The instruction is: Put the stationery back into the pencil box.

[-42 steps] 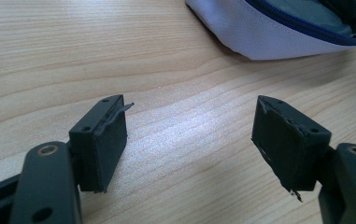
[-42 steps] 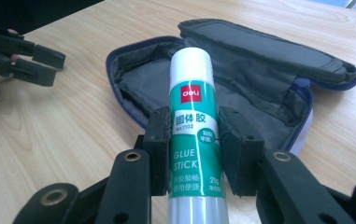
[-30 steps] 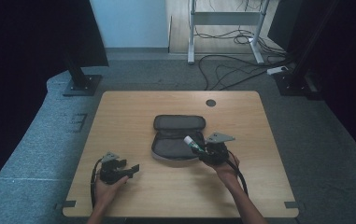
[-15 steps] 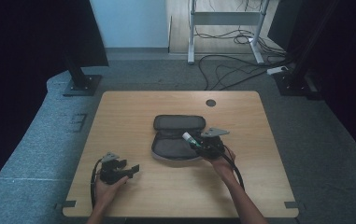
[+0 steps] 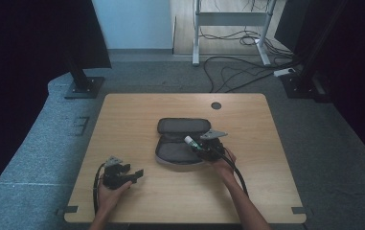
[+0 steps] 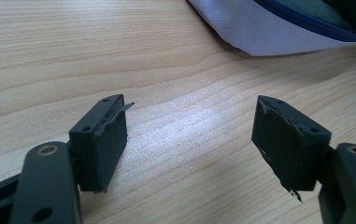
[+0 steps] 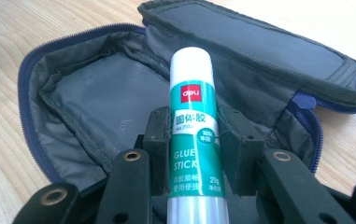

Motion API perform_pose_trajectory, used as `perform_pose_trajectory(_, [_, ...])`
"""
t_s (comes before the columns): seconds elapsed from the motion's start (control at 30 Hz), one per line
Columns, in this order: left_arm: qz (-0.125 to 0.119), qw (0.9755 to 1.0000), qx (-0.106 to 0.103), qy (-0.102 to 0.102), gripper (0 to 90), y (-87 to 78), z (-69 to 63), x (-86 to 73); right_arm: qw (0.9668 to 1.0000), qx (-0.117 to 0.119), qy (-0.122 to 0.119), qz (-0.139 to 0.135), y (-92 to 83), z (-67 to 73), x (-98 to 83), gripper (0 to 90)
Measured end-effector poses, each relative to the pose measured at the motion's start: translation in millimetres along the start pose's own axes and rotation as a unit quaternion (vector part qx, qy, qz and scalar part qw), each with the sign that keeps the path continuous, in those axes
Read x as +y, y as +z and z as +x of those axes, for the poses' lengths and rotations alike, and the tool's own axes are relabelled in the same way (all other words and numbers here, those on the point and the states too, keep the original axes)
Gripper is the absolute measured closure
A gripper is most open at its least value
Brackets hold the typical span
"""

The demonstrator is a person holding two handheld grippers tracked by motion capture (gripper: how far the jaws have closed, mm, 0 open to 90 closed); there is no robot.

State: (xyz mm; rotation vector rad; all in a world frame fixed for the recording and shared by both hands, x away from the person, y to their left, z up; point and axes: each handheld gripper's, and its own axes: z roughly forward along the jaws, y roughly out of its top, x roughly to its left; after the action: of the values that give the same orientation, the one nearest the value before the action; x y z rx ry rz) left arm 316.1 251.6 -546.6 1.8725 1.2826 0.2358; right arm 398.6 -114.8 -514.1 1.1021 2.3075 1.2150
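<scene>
On the wooden table (image 5: 137, 115), seen from the high view, an open pencil case (image 5: 180, 143) lies near the middle, its lid flap folded back toward the far edge and its grey lining facing up. In the right gripper view the case (image 7: 91, 98) spreads wide, with a blue zip running round its rim and the inner pocket bare. The right gripper (image 5: 200, 148) hangs over the near right part of the case, held by the person's right hand (image 5: 221, 165). Its jaws are clamped on a glue stick (image 7: 193, 135), a green and white tube with a white cap that points out over the open case; the pads press on both sides of its label. From the high view the glue stick (image 5: 191, 142) shows as a small pale tip above the lining. The left gripper (image 5: 131, 175) rests low at the near left of the table in the left hand (image 5: 110, 191), well apart from the case. Its jaws stand wide with only bare wood between them, and the case's pale outer edge (image 6: 278, 28) lies beyond them.
</scene>
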Motion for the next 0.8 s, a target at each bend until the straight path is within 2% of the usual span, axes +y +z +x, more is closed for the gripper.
perform_pose_trajectory(0.7, [-0.001, 1.0, -0.004, 0.0, 26.5, -0.1, 1.0, -0.3, 0.9982, -0.026, -0.039, 0.037, 18.8, 7.0, -3.4, 64.3])
perform_pose_trajectory(0.8, [0.0, 1.0, -0.004, 0.0, 26.5, 0.0, 0.6, -0.2, 0.9978, -0.03, -0.045, 0.038, 19.0, 8.3, -2.9, 60.9])
